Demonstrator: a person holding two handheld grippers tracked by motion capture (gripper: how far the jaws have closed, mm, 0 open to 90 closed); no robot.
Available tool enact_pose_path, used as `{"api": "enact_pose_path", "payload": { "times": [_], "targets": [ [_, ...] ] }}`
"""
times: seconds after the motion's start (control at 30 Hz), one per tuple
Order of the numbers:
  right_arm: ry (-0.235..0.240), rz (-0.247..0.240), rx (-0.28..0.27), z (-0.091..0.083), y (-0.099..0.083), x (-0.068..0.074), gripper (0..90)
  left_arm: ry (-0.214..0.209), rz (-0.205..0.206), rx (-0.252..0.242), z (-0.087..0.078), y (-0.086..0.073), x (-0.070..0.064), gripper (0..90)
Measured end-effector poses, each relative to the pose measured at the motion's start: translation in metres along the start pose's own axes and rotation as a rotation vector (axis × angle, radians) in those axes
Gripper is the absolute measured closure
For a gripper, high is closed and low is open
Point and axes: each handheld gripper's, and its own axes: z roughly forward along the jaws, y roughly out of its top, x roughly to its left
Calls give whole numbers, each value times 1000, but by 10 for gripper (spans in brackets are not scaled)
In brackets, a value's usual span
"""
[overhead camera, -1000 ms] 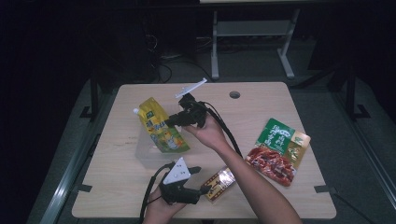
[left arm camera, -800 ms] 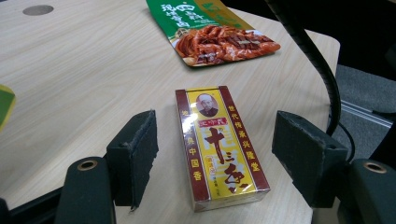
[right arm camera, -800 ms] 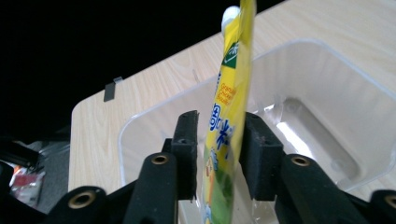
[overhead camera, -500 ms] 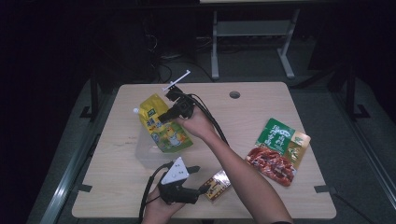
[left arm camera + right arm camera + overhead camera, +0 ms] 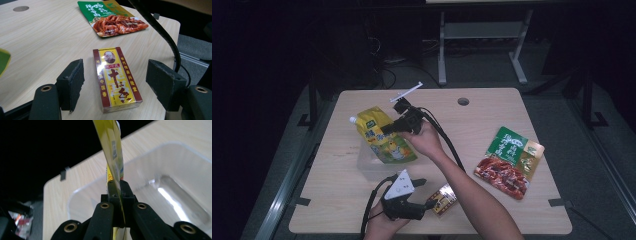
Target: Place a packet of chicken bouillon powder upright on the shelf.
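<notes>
Above the clear plastic tub (image 5: pixel 374 167), right gripper (image 5: pixel 388 128) pinches a flat yellow spouted pouch (image 5: pixel 384 139), jaws pressed tight on its edge; pouch hangs over the tub's open mouth. Near side of the tub: left gripper (image 5: pixel 422 184), jaws spread wide, straddling a small red-and-yellow printed box (image 5: pixel 115 78) without touching it. Beyond the box, well clear of the tub: green-and-red snack packet (image 5: pixel 509 161), flat on table.

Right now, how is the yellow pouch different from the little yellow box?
The yellow pouch is soft, has a white spout and hangs above the clear bin, pinched by the right gripper. The little yellow box is stiff, rectangular and lies flat on the table between the left gripper's open jaws, untouched. Both carry yellow printed labels.
</notes>
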Motion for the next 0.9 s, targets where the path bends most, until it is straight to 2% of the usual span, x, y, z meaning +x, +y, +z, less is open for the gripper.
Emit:
{"api": "enact_pose_path", "payload": {
  "times": [0.07, 0.1, 0.13, 0.27, 0.3, 0.37, 0.6, 0.9],
  "targets": [
    [20, -1, -63, -4, -3, 3, 900, -2, 2, 0, -1, 0, -1, 298],
    [19, 1, -79, -5, -3, 4, 900, -2, 2, 0, -2, 0, -1, 296],
    [11, -18, -113, -6, -4, 6, 900, -2, 0, 0, -2, 0, -1, 295],
    [2, -21, -162, -4, -7, 5, 900, -6, 0, -5, -4, 0, -1, 295],
    [12, -14, -189, -2, -9, 4, 900, -8, 4, -3, -5, -1, -1, 295],
    [26, -2, -211, 1, -10, 3, 900, -9, -1, -7, -5, -1, -1, 295],
    [43, 12, -238, 11, -15, -2, 900, -6, -17, 9, -6, -6, 4, 302],
    [24, 43, -257, 17, -33, -13, 900, -5, -18, 5, -6, -5, 3, 302]
  ]
}}
